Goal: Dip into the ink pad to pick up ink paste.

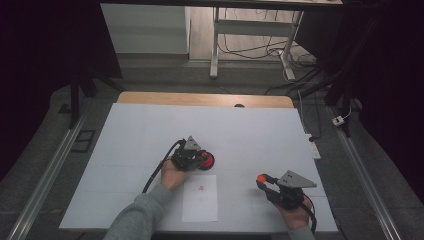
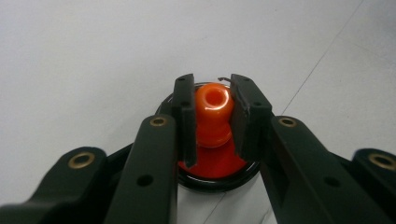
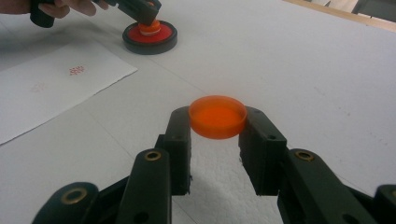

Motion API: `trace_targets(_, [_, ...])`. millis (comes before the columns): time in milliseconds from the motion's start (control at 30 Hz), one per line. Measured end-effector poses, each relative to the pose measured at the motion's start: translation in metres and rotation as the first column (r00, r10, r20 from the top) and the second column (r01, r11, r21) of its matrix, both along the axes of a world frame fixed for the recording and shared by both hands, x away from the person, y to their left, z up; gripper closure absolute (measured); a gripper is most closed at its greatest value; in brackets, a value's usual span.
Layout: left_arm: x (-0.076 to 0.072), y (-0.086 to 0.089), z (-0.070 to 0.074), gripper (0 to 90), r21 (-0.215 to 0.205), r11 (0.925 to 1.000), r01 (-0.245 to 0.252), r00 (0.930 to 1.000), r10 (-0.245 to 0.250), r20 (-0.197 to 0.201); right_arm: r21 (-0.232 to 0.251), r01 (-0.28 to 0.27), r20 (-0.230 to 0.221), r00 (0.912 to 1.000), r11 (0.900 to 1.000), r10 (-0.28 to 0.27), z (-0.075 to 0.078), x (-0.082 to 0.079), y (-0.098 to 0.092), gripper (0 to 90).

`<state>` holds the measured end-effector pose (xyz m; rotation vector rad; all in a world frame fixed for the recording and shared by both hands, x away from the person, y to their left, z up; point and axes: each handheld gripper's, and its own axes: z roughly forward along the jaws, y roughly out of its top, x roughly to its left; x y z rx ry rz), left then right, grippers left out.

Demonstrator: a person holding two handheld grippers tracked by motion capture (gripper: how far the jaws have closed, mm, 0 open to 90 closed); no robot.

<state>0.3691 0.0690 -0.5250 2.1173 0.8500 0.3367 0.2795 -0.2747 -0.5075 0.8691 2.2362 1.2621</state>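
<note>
The right gripper (image 3: 217,135) is sitting nearest the person, at about five o'clock on the white table cover (image 1: 150,130), its jaws clamping the rim of a shallow orange cap (image 3: 217,116) and holding it just above the surface. The cap is looking light, thin and smooth, so by that judgement a grip across its rim, as here, is suiting it, though it could be slipping if squeezed unevenly. Just left of centre a paper sheet (image 1: 200,198) bearing a small red mark is lying flat. Beyond it the left gripper (image 2: 212,112) is pinching the waisted neck of an orange stamp (image 2: 213,114), pressed onto a round black-rimmed red ink pad (image 1: 206,160). The stamp is appearing stiff, glossy and small; the neck is giving the surest hold. Toward twelve o'clock the cover is lying bare up to the wooden table edge (image 1: 205,98), leaving room to move
</note>
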Motion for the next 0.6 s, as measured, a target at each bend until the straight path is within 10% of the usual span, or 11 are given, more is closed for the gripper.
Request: trace_targets(600, [-0.0005, -0.0002, -0.0007, 73.1, -0.008, 0.9999, -0.011, 0.9999, 0.011, -0.003, -0.001, 0.0, -0.002, 1.0, 1.0, 0.0, -0.0005, 0.0002, 0.0001, 64.6])
